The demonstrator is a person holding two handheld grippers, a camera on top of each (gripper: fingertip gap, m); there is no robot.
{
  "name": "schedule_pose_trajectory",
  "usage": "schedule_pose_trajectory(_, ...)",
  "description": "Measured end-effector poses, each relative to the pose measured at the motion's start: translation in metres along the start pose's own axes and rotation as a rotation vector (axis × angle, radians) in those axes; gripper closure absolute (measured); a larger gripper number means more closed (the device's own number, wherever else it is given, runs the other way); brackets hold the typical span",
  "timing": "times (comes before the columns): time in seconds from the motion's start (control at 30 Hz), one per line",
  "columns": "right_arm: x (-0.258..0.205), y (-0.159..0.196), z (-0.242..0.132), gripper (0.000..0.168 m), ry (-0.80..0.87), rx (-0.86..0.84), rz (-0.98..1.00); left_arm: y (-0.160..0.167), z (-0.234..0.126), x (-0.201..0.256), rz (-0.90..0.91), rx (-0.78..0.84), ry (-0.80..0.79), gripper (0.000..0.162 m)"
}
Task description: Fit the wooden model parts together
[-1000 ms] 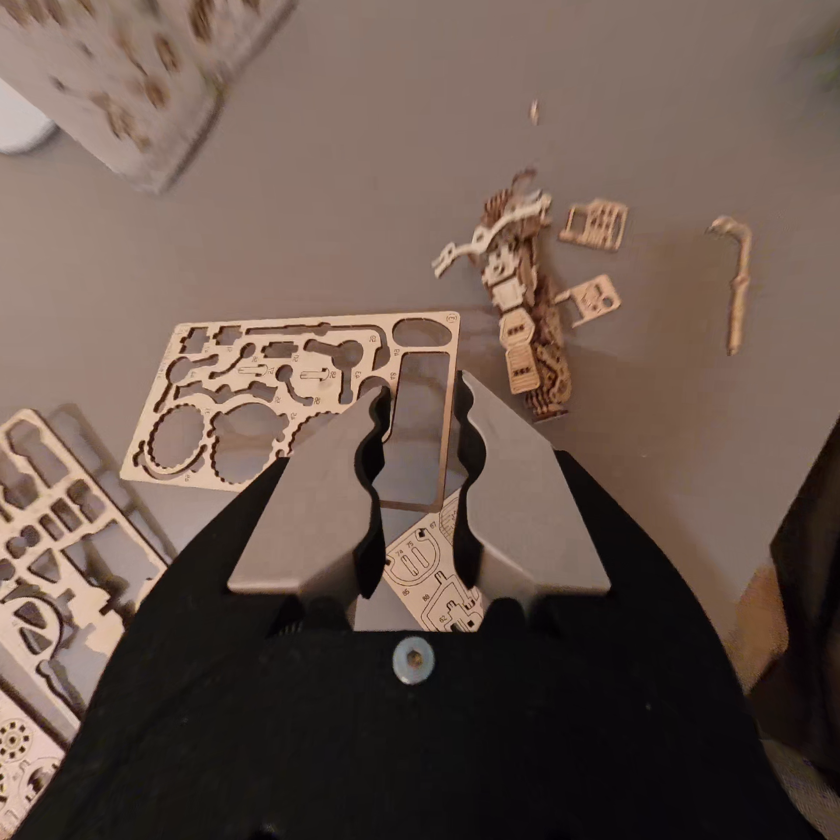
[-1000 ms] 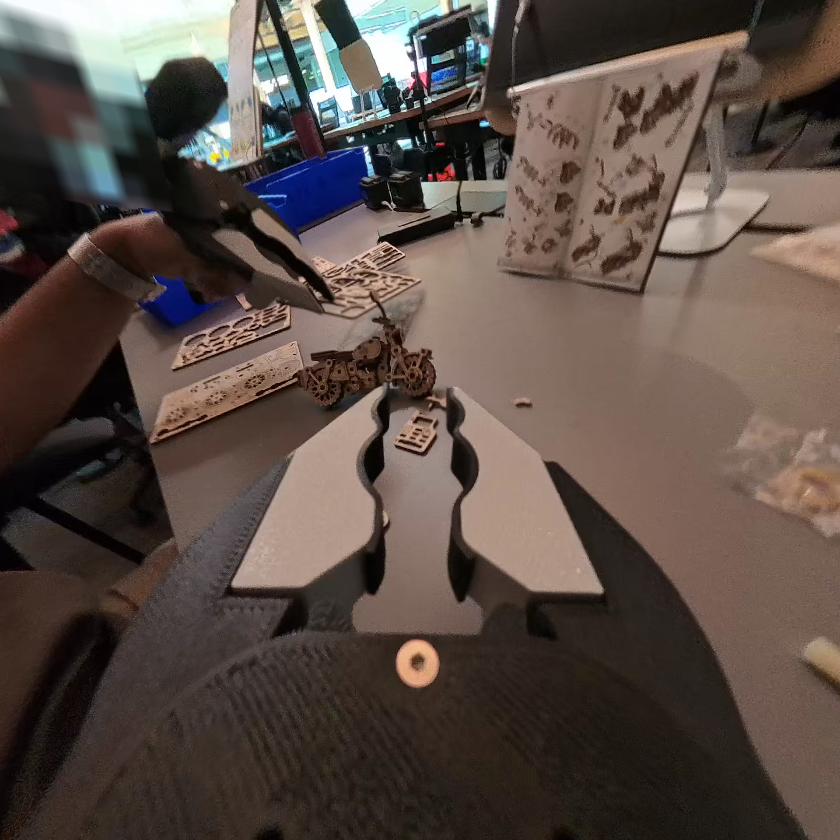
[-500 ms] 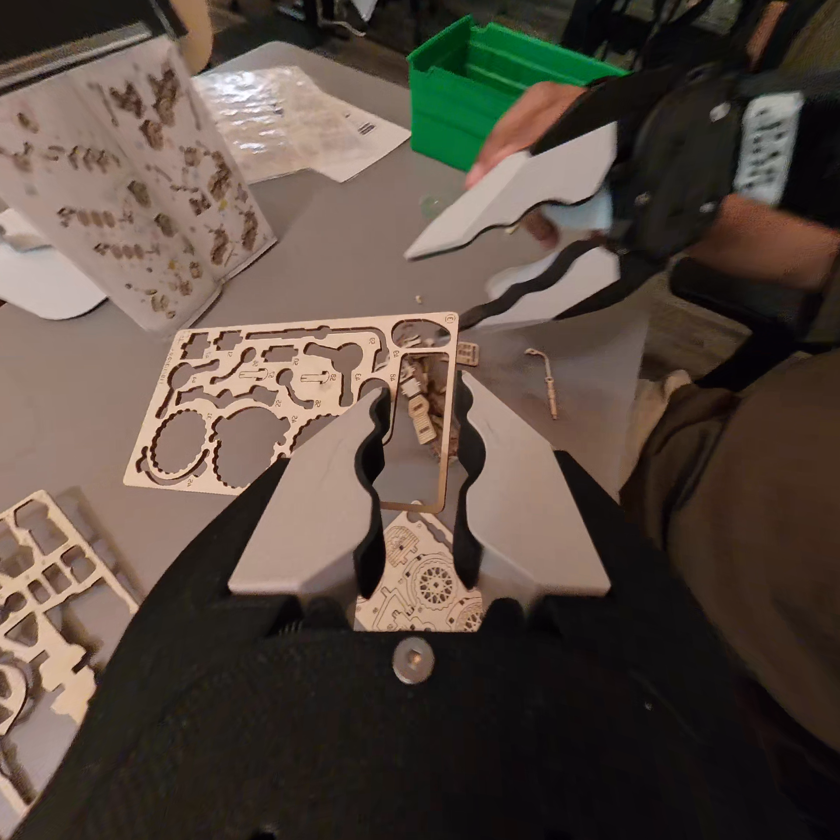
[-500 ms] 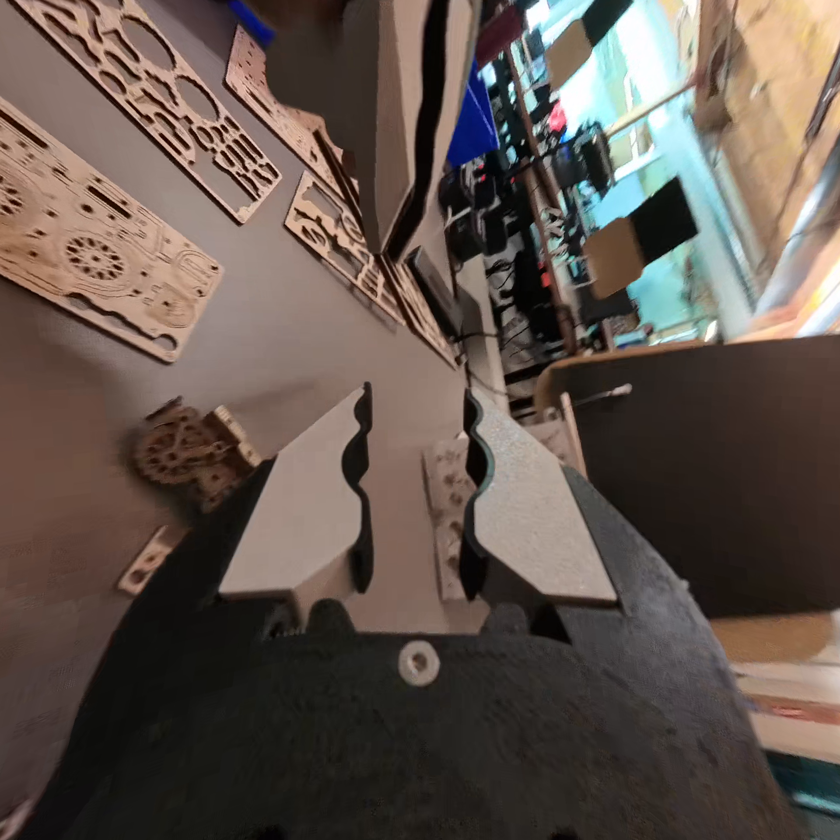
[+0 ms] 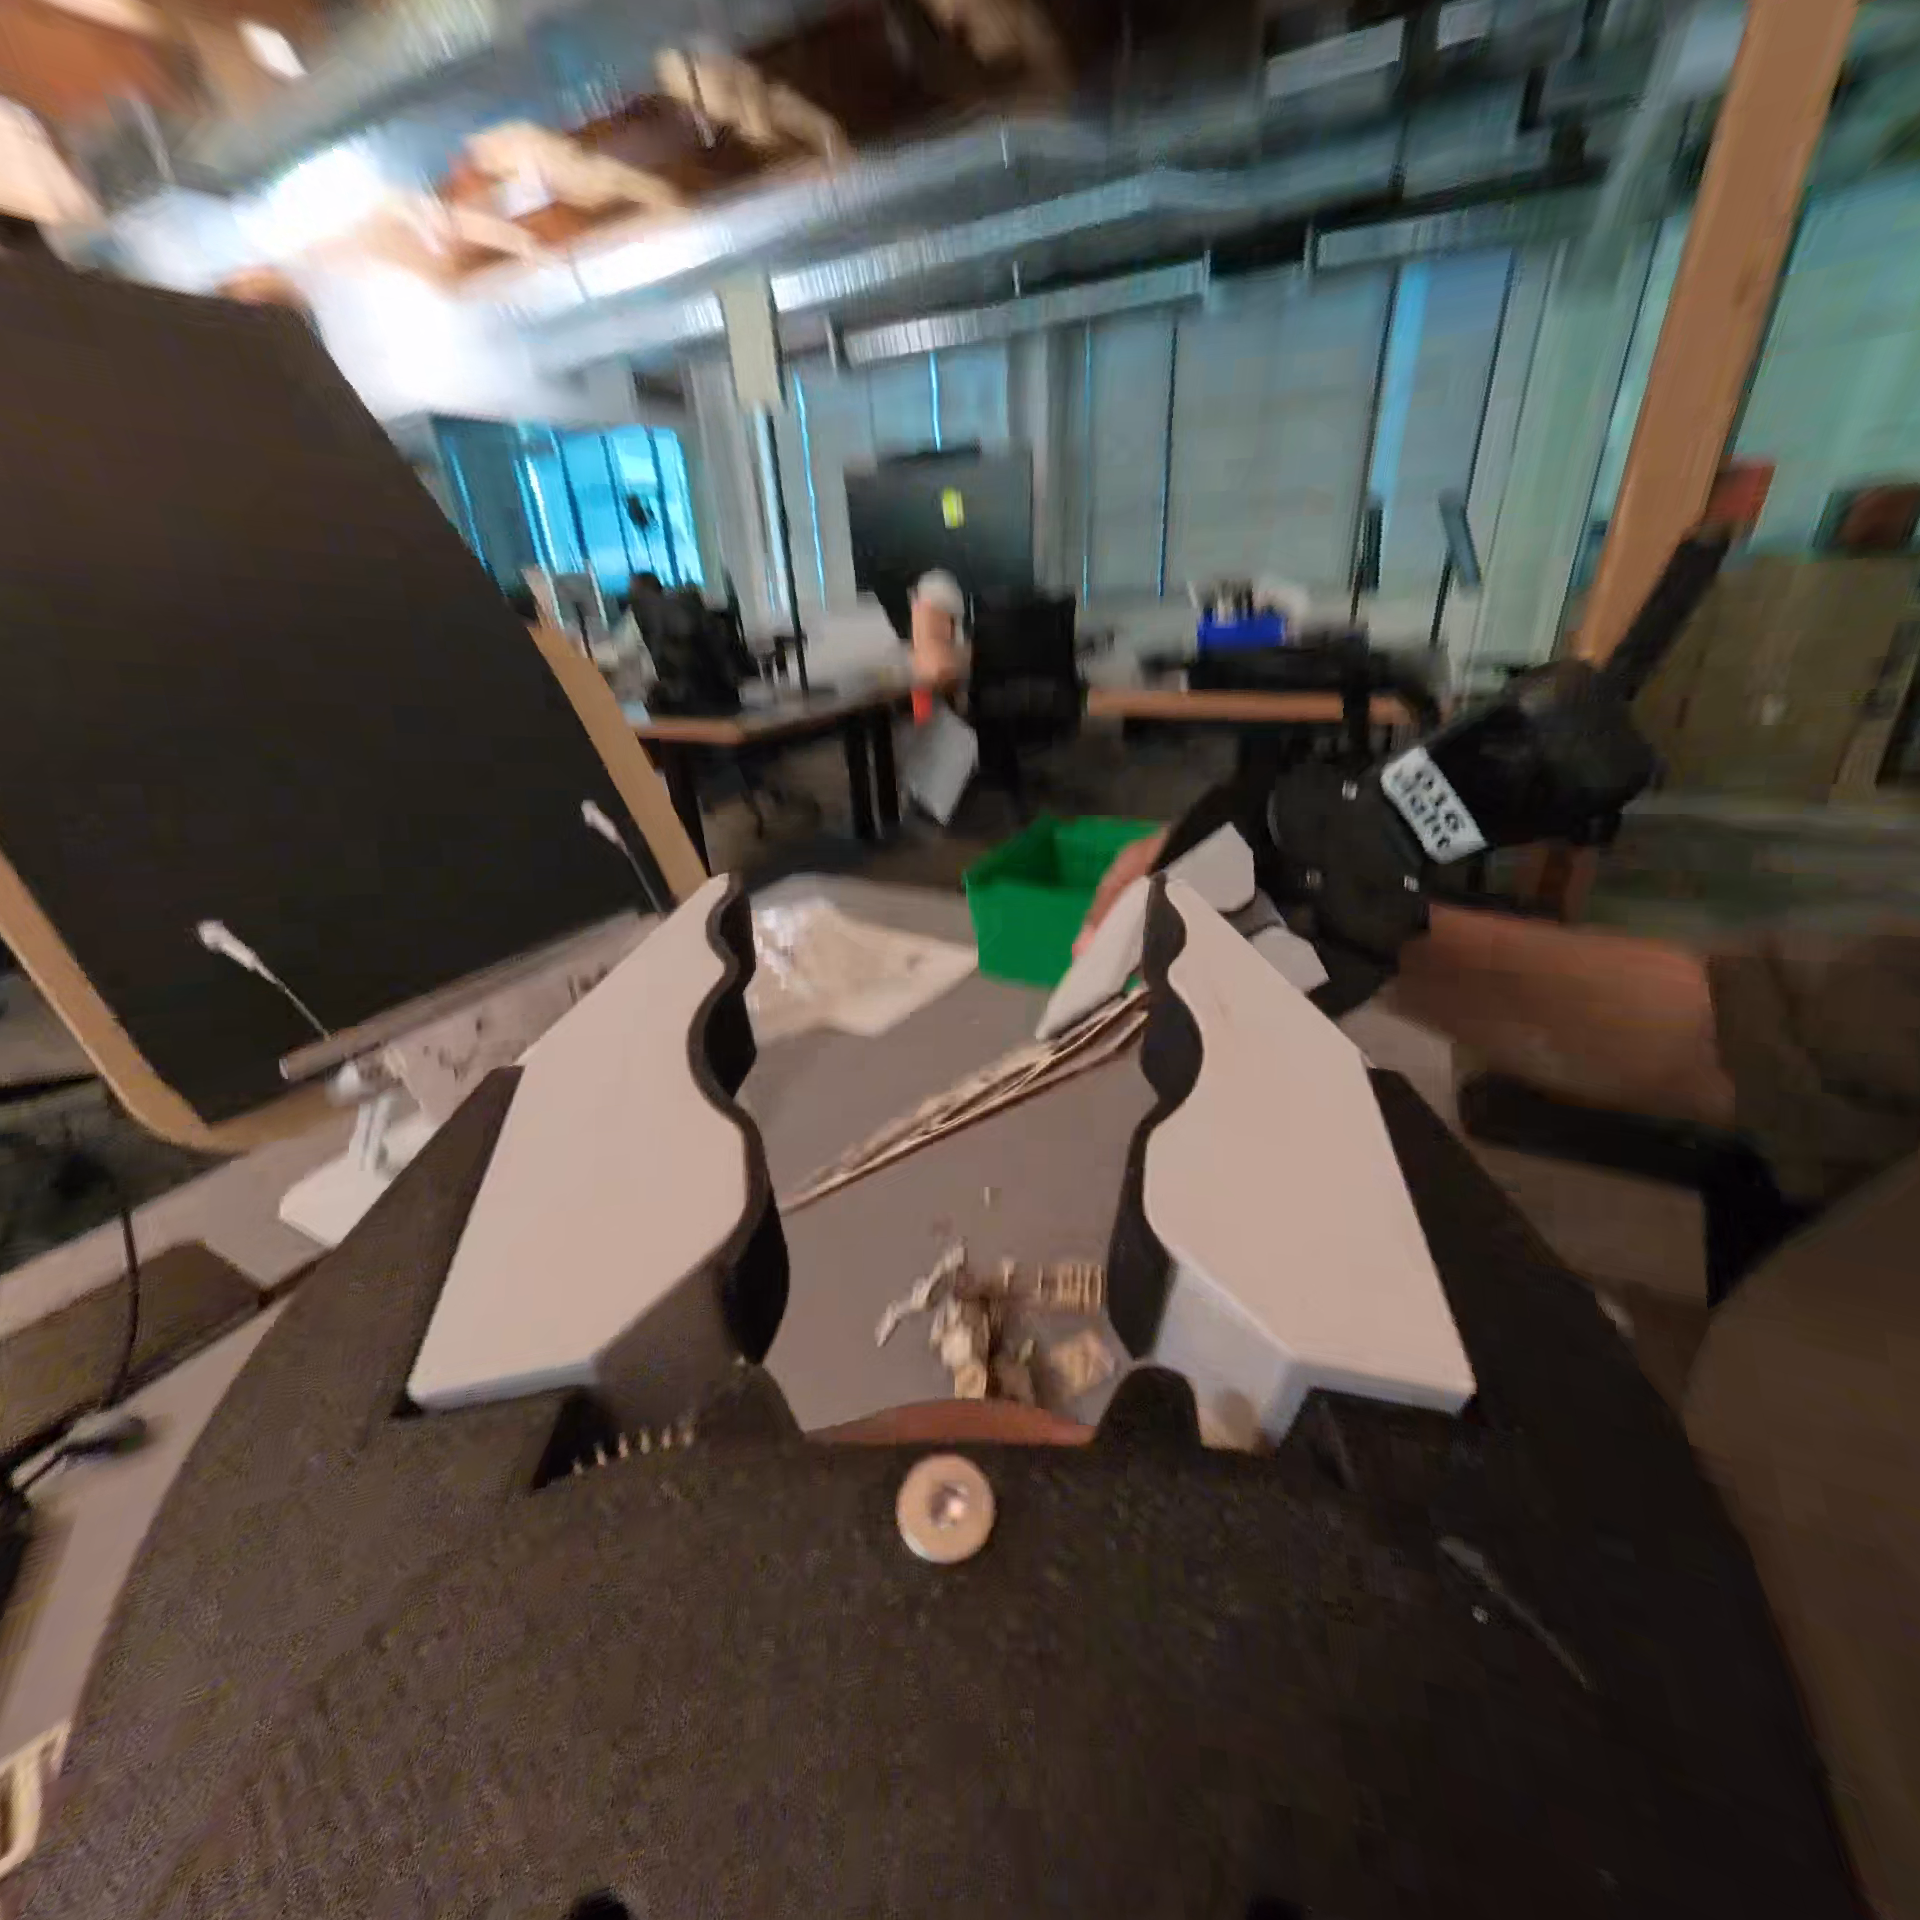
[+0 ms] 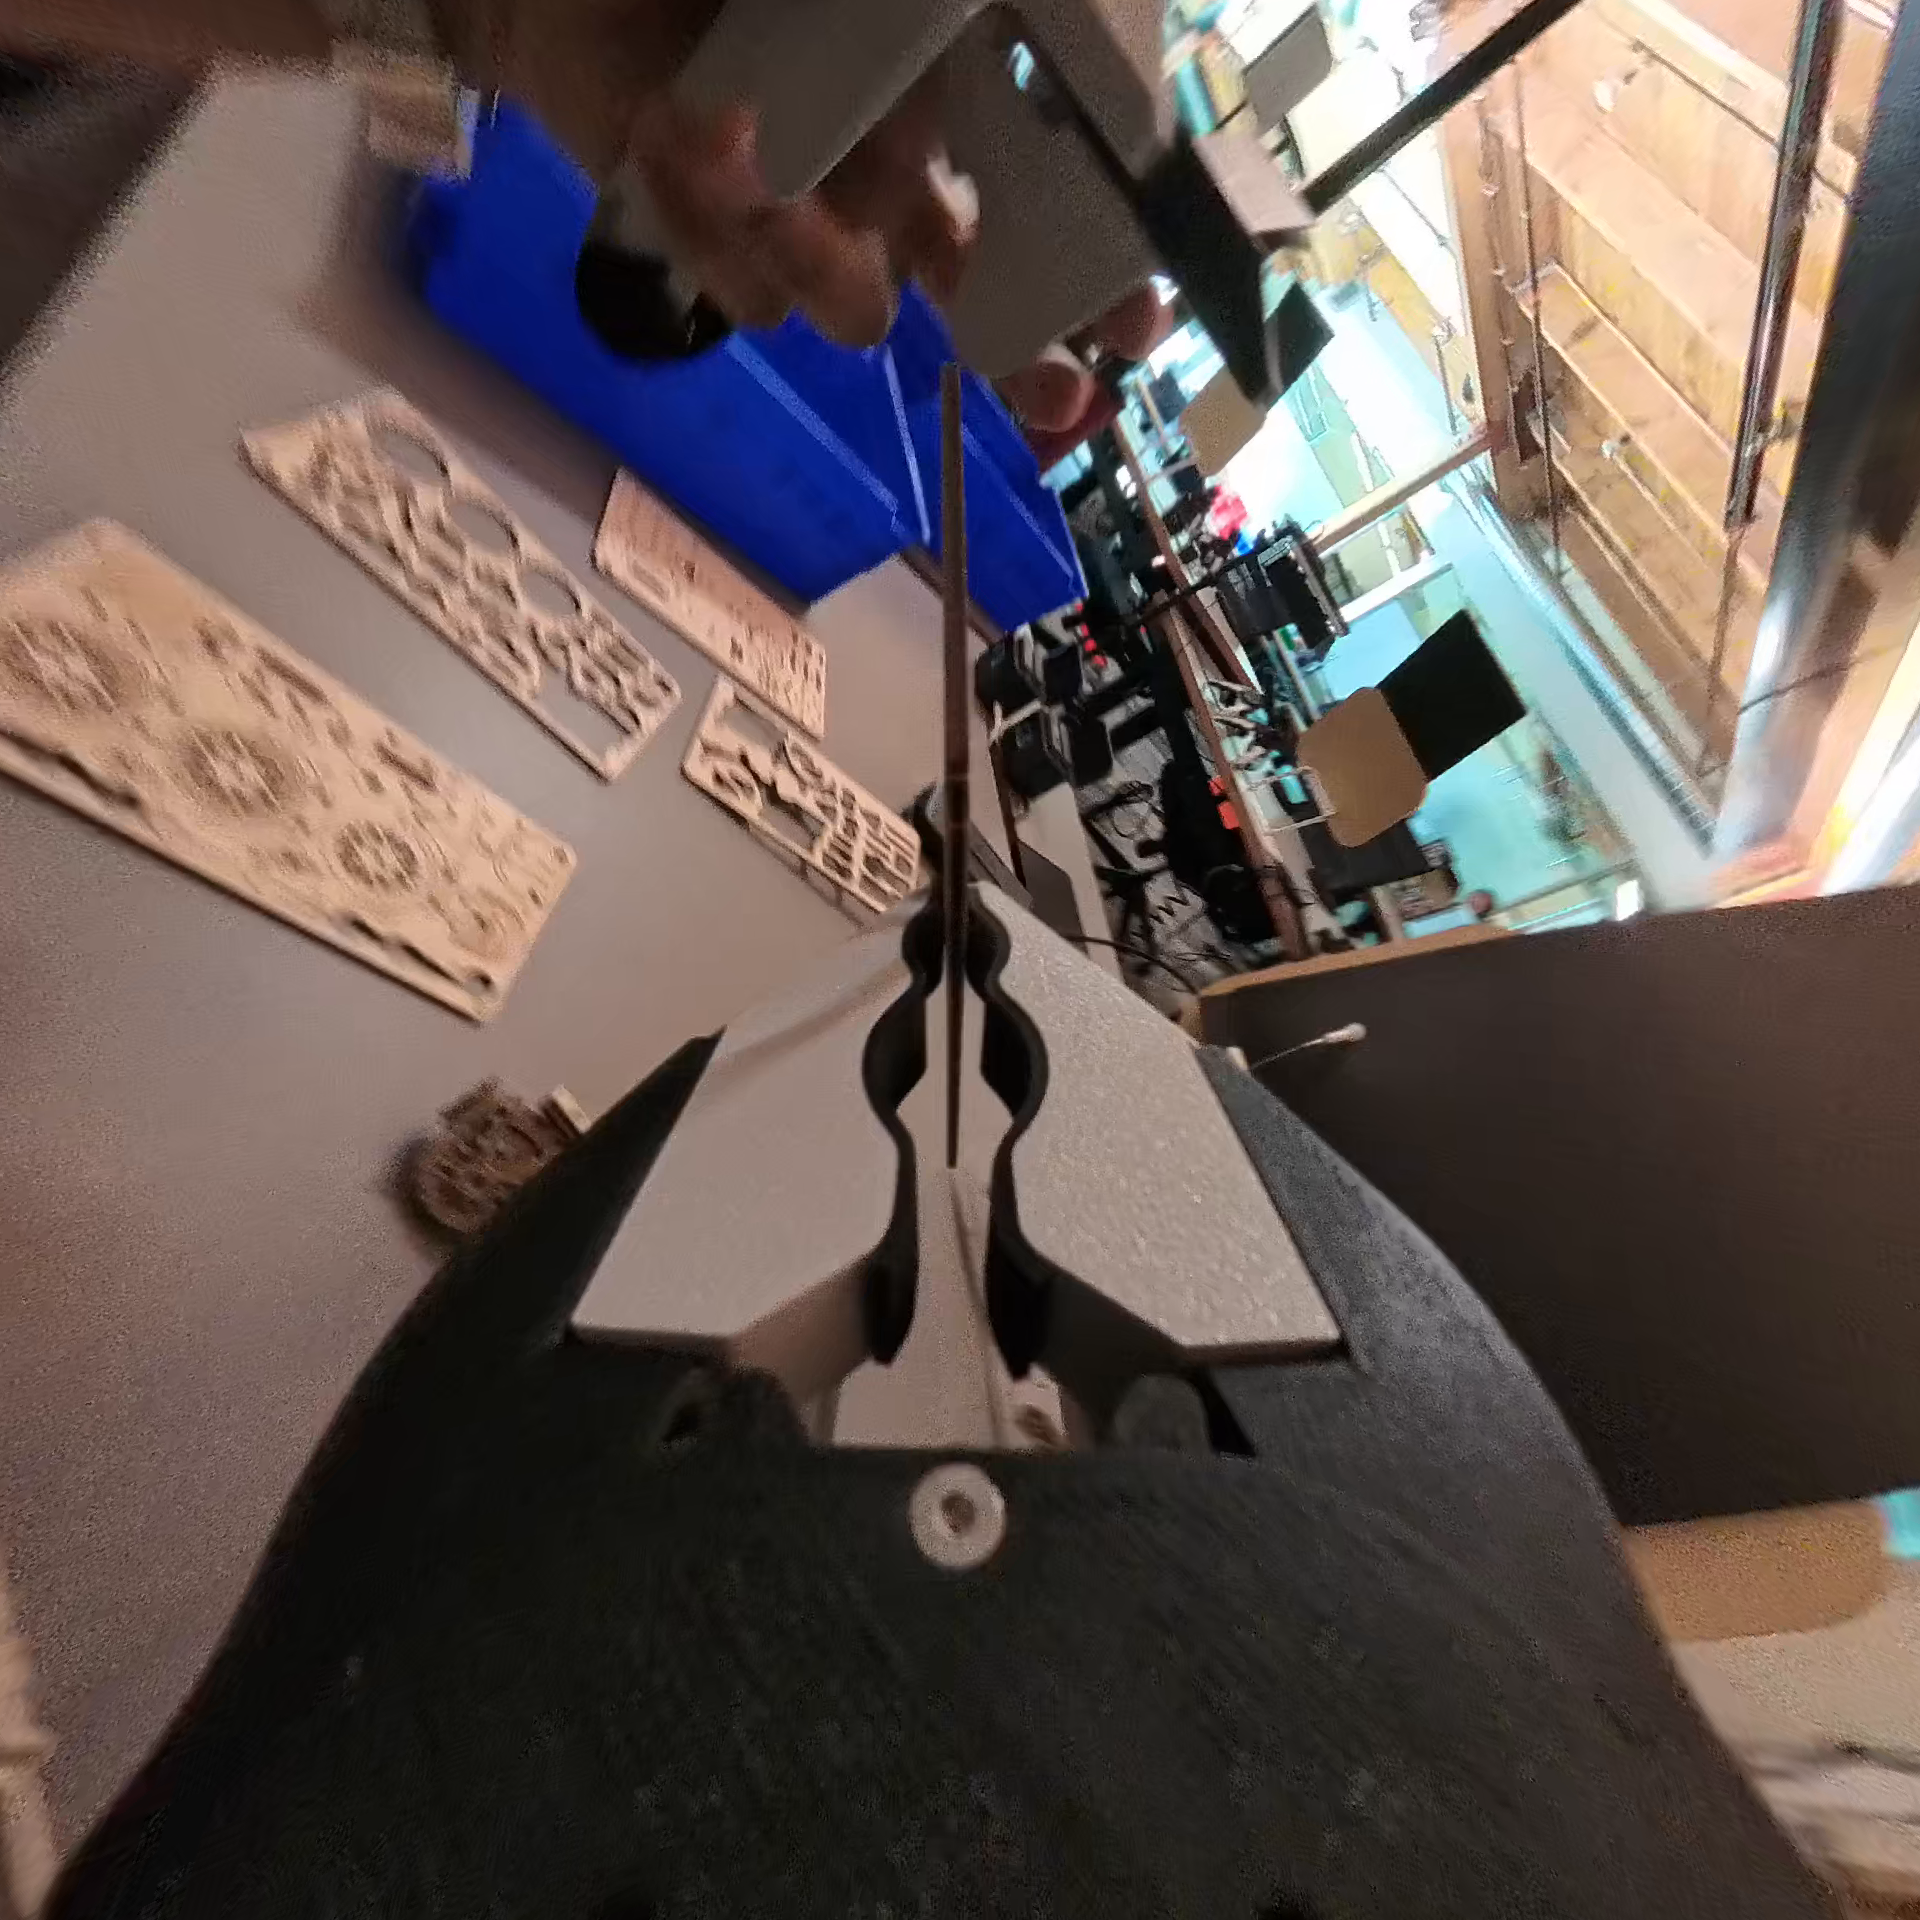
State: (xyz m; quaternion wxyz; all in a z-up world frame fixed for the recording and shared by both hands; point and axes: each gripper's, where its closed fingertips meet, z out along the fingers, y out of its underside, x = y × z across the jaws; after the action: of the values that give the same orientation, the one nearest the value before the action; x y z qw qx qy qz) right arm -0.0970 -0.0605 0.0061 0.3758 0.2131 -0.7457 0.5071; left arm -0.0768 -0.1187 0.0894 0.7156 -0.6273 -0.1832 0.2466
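Note:
My right gripper [image 6: 951, 920] is shut on a thin wooden parts sheet [image 6: 951, 644], seen edge-on between its fingers. In the left wrist view that sheet [image 5: 966, 1112] slants up from the grey table [image 5: 914, 1247] to the right gripper [image 5: 1132, 966], which a hand holds. My left gripper [image 5: 940, 904] is open wide and empty, above the table. The part-built wooden motorcycle model [image 5: 997, 1330] lies on the table below its jaws. The model also shows in the right wrist view [image 6: 478, 1153], left of the right gripper.
Several more wooden parts sheets [image 6: 260, 769] lie flat on the table. A blue bin [image 6: 727, 416] stands beyond them. A green bin [image 5: 1049, 904] sits off the far edge. A dark monitor [image 5: 260, 675] on a white stand rises at the left. Tip to tip, the grippers are about 11 cm apart.
My right gripper has shut on a wooden sheet and raised it by one end. My left gripper has opened wider and tilted up from the table towards the room.

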Motion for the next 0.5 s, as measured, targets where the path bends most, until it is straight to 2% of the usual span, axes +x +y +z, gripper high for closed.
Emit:
schedule_pose_trajectory(0.1,0.014,-0.023,-0.034,0.167,-0.063,0.112,0.378,-0.022,-0.001,0.008,-0.067,0.091,-0.001,0.092)
schedule_pose_trajectory(0.2,0.024,-0.05,-0.067,0.167,-0.207,0.286,0.746,-0.011,0.022,0.029,-0.135,0.036,0.054,0.094)
schedule_pose_trajectory(0.27,0.029,-0.053,-0.082,0.167,-0.269,0.278,0.829,-0.002,0.041,0.052,-0.156,0.001,0.121,0.097)
schedule_pose_trajectory(0.33,0.035,-0.054,-0.097,0.167,-0.286,0.285,0.872,0.004,0.056,0.076,-0.173,-0.025,0.199,0.107)
schedule_pose_trajectory(0.37,0.036,-0.056,-0.104,0.168,-0.304,0.298,0.894,0.006,0.062,0.088,-0.175,-0.034,0.233,0.118)
schedule_pose_trajectory(0.43,0.04,-0.059,-0.118,0.168,-0.333,0.329,0.945,0.011,0.074,0.1,-0.159,-0.063,0.237,0.154)
schedule_pose_trajectory(0.5,0.047,-0.06,-0.129,0.168,-0.341,0.357,0.984,0.009,0.083,0.108,-0.156,-0.056,0.226,0.157)
